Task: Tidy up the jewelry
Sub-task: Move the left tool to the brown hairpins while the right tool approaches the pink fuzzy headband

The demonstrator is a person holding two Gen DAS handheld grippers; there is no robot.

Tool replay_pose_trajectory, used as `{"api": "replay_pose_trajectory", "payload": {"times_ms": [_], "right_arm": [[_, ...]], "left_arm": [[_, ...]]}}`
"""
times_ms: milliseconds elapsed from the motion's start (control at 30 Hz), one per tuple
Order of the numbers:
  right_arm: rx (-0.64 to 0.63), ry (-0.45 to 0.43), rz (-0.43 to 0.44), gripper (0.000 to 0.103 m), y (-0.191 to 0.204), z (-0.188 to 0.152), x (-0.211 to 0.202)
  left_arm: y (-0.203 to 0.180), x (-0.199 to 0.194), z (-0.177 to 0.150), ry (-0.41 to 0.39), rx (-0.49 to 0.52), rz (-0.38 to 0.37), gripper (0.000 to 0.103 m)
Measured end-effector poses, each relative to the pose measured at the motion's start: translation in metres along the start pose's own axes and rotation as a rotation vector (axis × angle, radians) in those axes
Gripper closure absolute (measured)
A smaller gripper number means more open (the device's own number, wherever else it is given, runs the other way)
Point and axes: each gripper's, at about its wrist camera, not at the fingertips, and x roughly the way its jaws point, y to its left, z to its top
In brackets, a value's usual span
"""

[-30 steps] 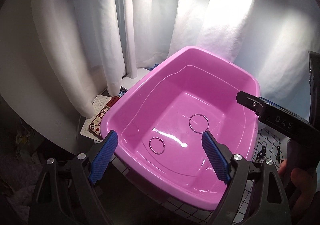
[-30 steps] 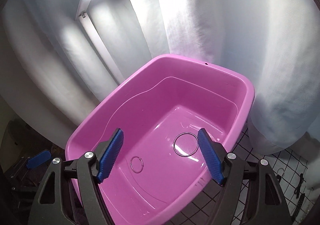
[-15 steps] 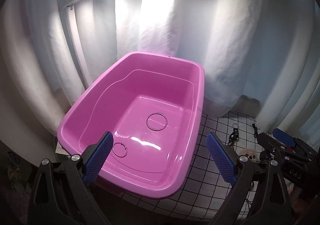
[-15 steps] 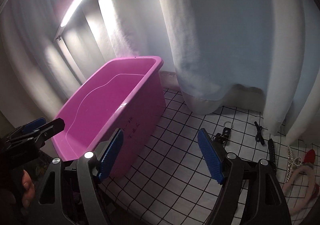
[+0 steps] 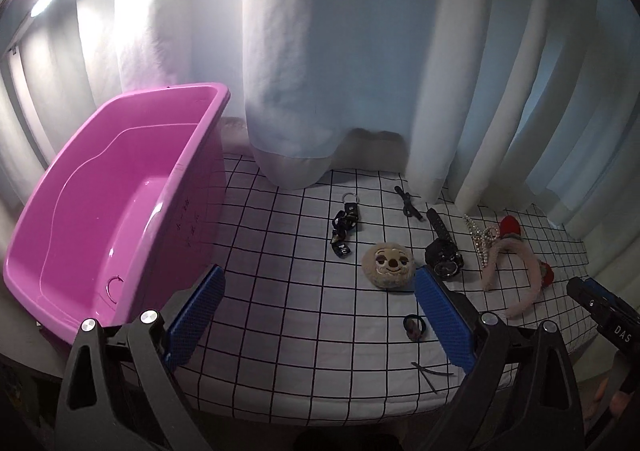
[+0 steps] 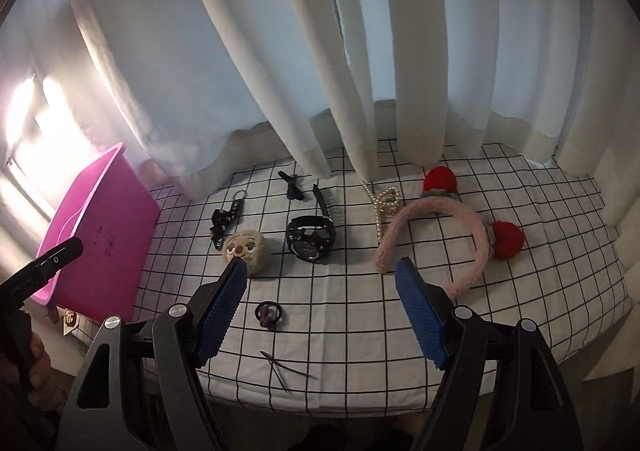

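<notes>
A pink tub [image 5: 100,211] stands at the left of the checked cloth [image 5: 288,291]; one ring [image 5: 114,283] shows in it. It also shows in the right wrist view [image 6: 100,235]. On the cloth lie a keychain [image 5: 344,227], a plush face [image 5: 388,265], a black watch [image 6: 312,239], a pearl clip [image 6: 384,203], a pink headband with red pompoms [image 6: 460,235], a black hair tie [image 6: 268,313] and a hairpin [image 6: 284,371]. My left gripper [image 5: 320,315] is open and empty above the cloth. My right gripper [image 6: 320,295] is open and empty above the cloth's front.
White curtains [image 6: 360,51] hang behind the cloth and touch its back edge. A small black bow clip [image 6: 292,185] lies near the curtain. The cloth's front edge [image 6: 320,407] drops off just before the grippers.
Both grippers have swung right, away from above the tub to above the cloth with the jewelry. Both stay open and empty.
</notes>
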Motion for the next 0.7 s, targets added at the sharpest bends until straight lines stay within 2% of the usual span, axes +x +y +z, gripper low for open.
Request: {"api": "replay_pose_trajectory", "payload": {"times_ms": [133, 300, 500, 700], "right_arm": [[0.04, 0.012, -0.028, 0.03, -0.041, -0.013, -0.003], [0.02, 0.05, -0.021, 0.03, -0.079, -0.018, 0.01], [-0.054, 0.123, 0.035, 0.03, -0.125, -0.01, 0.036], [-0.159, 0.138, 0.087, 0.03, -0.161, 0.007, 0.054]], "left_arm": [[-0.025, 0.018, -0.021, 0.055, 0.007, 0.005, 0.009], [-0.051, 0.033, -0.048, 0.1, -0.033, 0.066, 0.009], [-0.076, 0.039, -0.081, 0.148, -0.17, 0.17, 0.009], [-0.102, 0.039, -0.118, 0.154, -0.297, 0.277, 0.009]]}}
